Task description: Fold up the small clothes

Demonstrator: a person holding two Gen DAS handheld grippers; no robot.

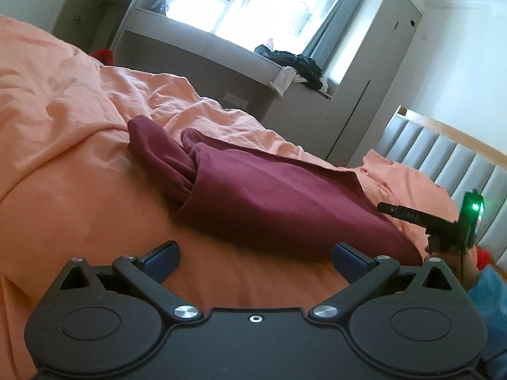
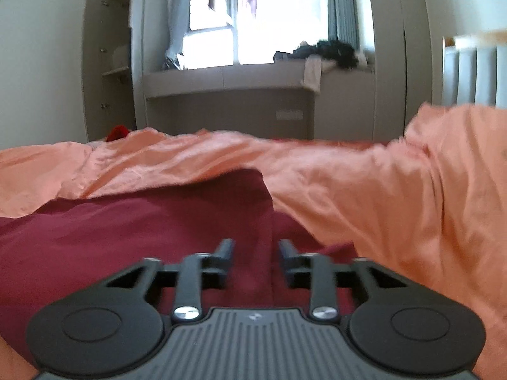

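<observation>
A dark red garment (image 1: 253, 196) lies partly folded on the orange bedsheet (image 1: 63, 158), one sleeve end sticking out at its far left. My left gripper (image 1: 255, 258) is open wide and empty, just short of the garment's near edge. The right gripper (image 1: 412, 213) shows at the garment's right end in the left wrist view. In the right wrist view my right gripper (image 2: 256, 253) hovers low over the red garment (image 2: 126, 237), by a folded edge. Its jaws stand a narrow gap apart and hold nothing that I can see.
Rumpled orange bedding (image 2: 396, 196) rises to the right. A padded grey headboard (image 1: 450, 161) stands at the right. A window bench (image 2: 228, 79) beyond the bed carries a pile of dark clothes (image 2: 329, 50). A small red object (image 2: 118, 132) lies at the bed's far edge.
</observation>
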